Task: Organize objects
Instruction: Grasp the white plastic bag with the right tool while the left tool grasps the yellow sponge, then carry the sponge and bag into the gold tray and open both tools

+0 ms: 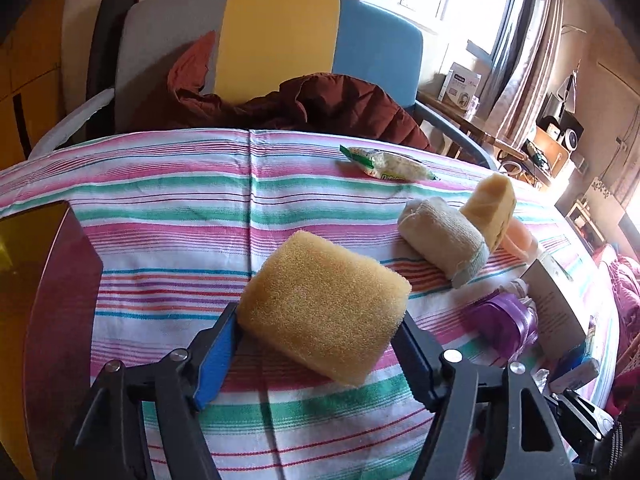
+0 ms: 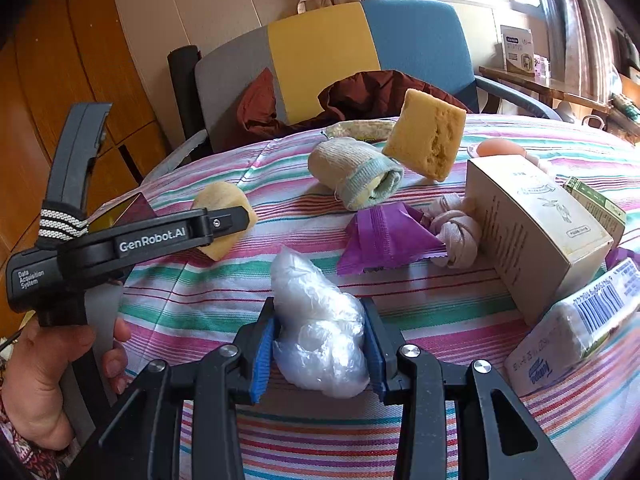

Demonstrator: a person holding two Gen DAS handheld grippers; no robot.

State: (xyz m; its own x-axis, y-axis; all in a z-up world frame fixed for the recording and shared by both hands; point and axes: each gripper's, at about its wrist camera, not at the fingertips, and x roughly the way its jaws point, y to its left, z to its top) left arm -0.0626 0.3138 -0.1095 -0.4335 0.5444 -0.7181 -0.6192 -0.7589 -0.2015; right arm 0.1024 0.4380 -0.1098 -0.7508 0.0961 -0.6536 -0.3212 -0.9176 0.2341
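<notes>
Over the striped cloth (image 1: 200, 208) covering the bench, the left gripper (image 1: 320, 344) has its fingers (image 1: 218, 354) closed on a yellow sponge (image 1: 326, 308), which is lifted and tilted above the middle of the cloth. From the right wrist view the same sponge (image 2: 224, 220) shows near the bench's left edge, partly hidden by that gripper's black body, which a bare hand (image 2: 44, 376) holds by the handle.

The right gripper (image 2: 320, 348) has its fingers (image 2: 262, 354) pressed against a crumpled clear plastic bag (image 2: 320, 324) near the front edge.

Toward the far right of the bench lie a rolled beige sock (image 2: 354, 174) with a pale green cuff and a second yellow sponge (image 2: 428, 140) standing tilted on one corner just beside it. A green-ended snack packet (image 1: 386, 164) lies at the far edge. A purple wrapper (image 2: 384, 236) and a knotted pale cloth (image 2: 456, 228) sit against a closed cream carton (image 2: 532, 224), standing on the right side; its contents cannot be seen. A white tissue pack (image 2: 576, 328) with a barcode leans at the right edge.

A chair (image 1: 280, 40) with grey, yellow and blue panels stands behind the bench, a rust-brown jacket (image 1: 320, 104) heaped on its seat.
</notes>
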